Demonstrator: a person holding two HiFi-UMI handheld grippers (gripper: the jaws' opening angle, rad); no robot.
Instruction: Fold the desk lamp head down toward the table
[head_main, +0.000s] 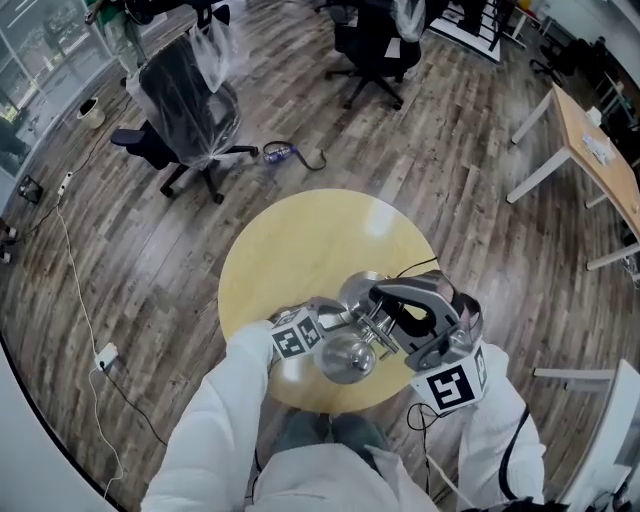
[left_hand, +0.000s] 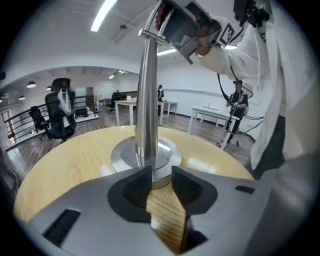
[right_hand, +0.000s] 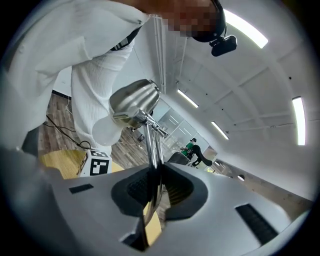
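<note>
Pinching the lamp arm (right_hand: 155, 142) with our right tool (right_hand: 156, 176), head (right_hand: 133, 103) just ahead; left tool (left_hand: 161, 176) open, apparently facing the post (left_hand: 147, 100).

Round table (head_main: 285, 245) with a pale yellow wood-grain top, at the centre of the head view, standing on a grey-brown plank floor (head_main: 150, 250). Directly on the top: the desk lamp's circular brushed-metal base (left_hand: 169, 154), lying flat at the centre of the left gripper view, with bare wood to its left and right. A polished upright column (left_hand: 146, 100) rises from the middle of the base. In the head view a thin black cable (head_main: 420, 266) crosses the top's right-hand rim. Ceiling lights glint on the glossy surface right of the base
</note>
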